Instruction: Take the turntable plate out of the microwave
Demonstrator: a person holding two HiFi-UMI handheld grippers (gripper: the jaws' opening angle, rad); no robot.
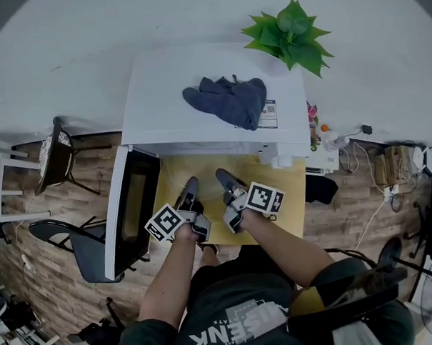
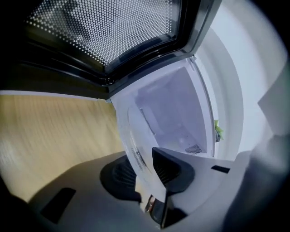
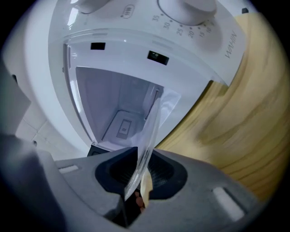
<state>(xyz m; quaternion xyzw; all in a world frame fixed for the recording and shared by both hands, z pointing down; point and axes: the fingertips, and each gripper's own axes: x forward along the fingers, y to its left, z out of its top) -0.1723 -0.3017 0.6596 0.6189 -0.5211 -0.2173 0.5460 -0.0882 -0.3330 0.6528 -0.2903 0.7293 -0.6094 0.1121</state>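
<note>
Turntable plate (image 2: 133, 136): clear glass disc, faint raised ring near the rim, slightly smudged. In the right gripper view it shows edge-on (image 3: 152, 131) as a thin pale sliver. In the head view it is too transparent to make out.

Plate sits at the mouth of the microwave (image 1: 212, 90), in front of the open cavity (image 2: 176, 108) and above the wooden table (image 1: 274, 194). Cannot tell whether its far edge is inside the cavity.

Left tongs (image 2: 145, 170): clenched on the plate's near rim, dark ribbed pads on either face of the glass. Right tongs (image 3: 142, 172): same, grasping the plate rim, glass wedged between both pads.

Head view: left tongs (image 1: 191, 183) and right tongs (image 1: 225, 178) side by side, close together, both pointing at the microwave opening. Two bare forearms (image 1: 170, 277) run up from the bottom edge. Both tongs look rolled onto their sides, since the table shows along one side of each gripper view.

Microwave: white, door (image 1: 132, 207) swung open to the left, with a perforated window mesh (image 2: 104, 27). Cavity walls are white, with a small vent grille (image 2: 194, 148). Dial panel (image 3: 181, 9) is beside the cavity.

On top of the microwave lies a crumpled dark blue cloth (image 1: 227, 100). Green plant (image 1: 288, 33) stands behind its right corner.
</note>
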